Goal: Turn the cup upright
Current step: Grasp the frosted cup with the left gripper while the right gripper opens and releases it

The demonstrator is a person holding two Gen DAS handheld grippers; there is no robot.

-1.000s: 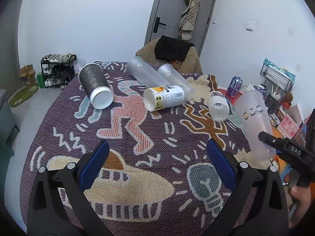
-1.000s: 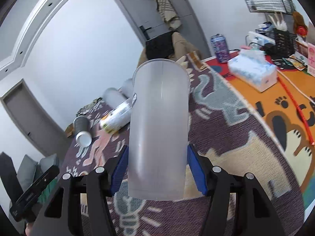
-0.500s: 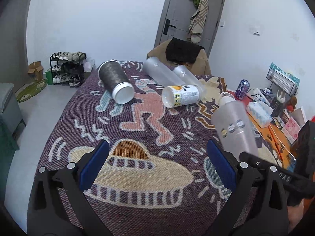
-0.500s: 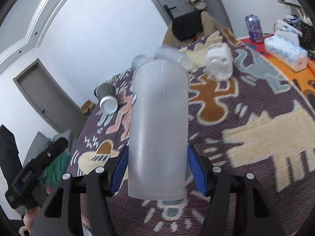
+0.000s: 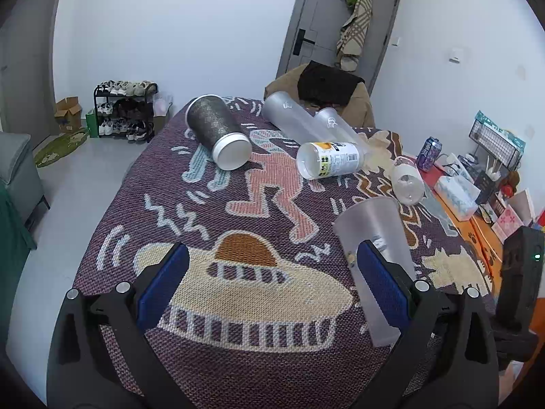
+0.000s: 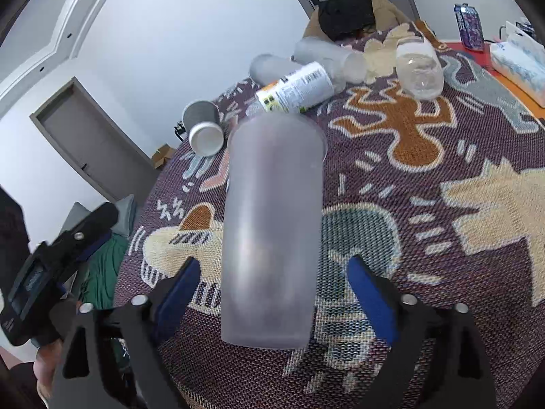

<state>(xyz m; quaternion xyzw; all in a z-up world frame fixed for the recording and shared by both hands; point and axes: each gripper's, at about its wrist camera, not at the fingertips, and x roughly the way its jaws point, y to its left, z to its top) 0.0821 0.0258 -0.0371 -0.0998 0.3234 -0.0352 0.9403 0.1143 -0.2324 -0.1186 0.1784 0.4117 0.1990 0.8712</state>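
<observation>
Patterned tablecloth (image 6: 425, 238) bears frosted cup (image 6: 272, 238) upright, mouth upward.

A frosted translucent cup (image 6: 272, 231) stands between blue-padded black fingers (image 6: 371, 300) over a purple knitted cloth (image 5: 204, 204) patterned with cream, orange, pink and pale-blue cartoon figures, near a glittery dark-grey tumbler (image 5: 218, 129).

Six cups (image 5: 373, 238) — five lying, one upright, one can (image 5: 428, 149)
</observation>
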